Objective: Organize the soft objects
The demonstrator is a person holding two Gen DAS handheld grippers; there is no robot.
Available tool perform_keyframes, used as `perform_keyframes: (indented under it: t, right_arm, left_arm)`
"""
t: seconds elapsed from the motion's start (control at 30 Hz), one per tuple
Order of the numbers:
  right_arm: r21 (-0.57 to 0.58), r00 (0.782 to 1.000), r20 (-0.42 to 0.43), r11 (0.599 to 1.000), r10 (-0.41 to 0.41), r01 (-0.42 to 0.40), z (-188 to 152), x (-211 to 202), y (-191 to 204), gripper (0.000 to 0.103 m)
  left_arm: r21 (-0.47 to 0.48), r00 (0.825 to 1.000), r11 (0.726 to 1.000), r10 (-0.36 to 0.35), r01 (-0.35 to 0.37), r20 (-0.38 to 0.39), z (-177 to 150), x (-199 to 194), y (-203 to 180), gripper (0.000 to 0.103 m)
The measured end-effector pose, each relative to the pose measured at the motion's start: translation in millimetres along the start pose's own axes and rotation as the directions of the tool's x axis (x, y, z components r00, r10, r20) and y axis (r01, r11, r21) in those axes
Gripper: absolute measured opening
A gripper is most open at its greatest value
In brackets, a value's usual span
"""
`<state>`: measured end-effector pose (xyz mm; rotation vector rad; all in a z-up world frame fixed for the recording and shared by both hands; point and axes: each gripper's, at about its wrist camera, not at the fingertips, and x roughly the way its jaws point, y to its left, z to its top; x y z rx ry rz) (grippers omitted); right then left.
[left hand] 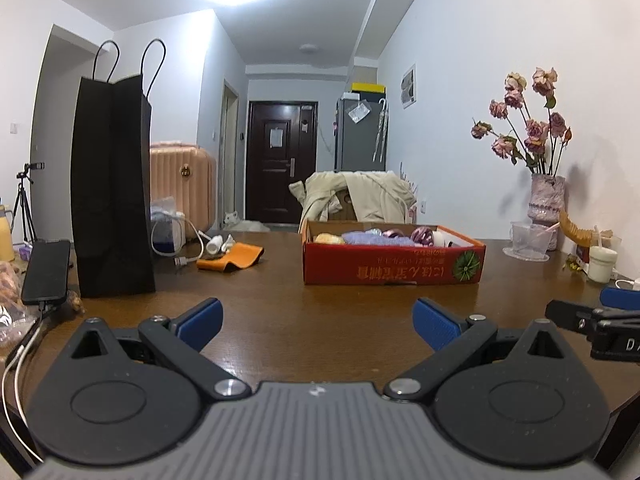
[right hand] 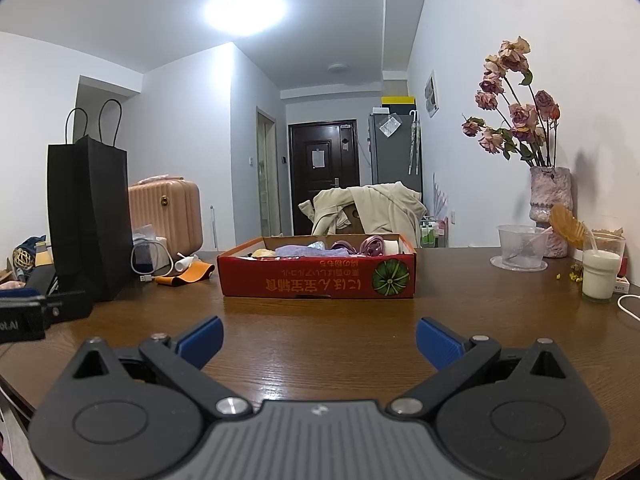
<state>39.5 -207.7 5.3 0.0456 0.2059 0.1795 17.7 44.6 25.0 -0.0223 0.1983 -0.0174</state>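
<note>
A low red cardboard box (left hand: pixel 384 266) (right hand: pixel 312 280) sits on the brown table, holding several soft items: a yellow one, a lilac knitted piece (left hand: pixel 372 238) (right hand: pixel 298 251) and purple hair ties (left hand: pixel 422 235) (right hand: pixel 370 245). My left gripper (left hand: pixel 318 324) is open, hovering low over the table in front of the box with nothing between its blue pads. My right gripper (right hand: pixel 320 342) is also open and empty, nearer the box. The right gripper shows at the right edge of the left wrist view; the left one shows at the left edge of the right wrist view.
A tall black paper bag (left hand: pixel 112 200) (right hand: pixel 90 220) stands left, with a phone (left hand: pixel 46 272), cables and an orange pouch (left hand: pixel 232 260) nearby. At right stand a vase of dried roses (right hand: pixel 550 208), a clear cup (right hand: pixel 522 246) and a milk drink (right hand: pixel 600 276). A jacket hangs on the chair (right hand: pixel 368 208) behind.
</note>
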Motion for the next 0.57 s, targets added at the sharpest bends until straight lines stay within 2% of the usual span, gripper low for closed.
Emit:
perform_keyframes:
  t: [0.4, 0.57]
  right_arm:
    - [0.015, 0.999, 0.028, 1.0, -0.023, 0.023, 3.5, -3.4, -5.2, 0.103]
    - [0.009, 0.999, 0.03, 1.0, -0.022, 0.022, 2.3, -1.1, -5.0, 0.103]
  left_arm:
    - [-0.002, 1.0, 1.0, 0.002, -0.002, 0.016, 4.6, -3.0, 2.1, 0.103]
    - [-0.005, 1.0, 1.0, -0.025, 0.025, 0.015, 4.3, -0.5, 2.5, 0.103]
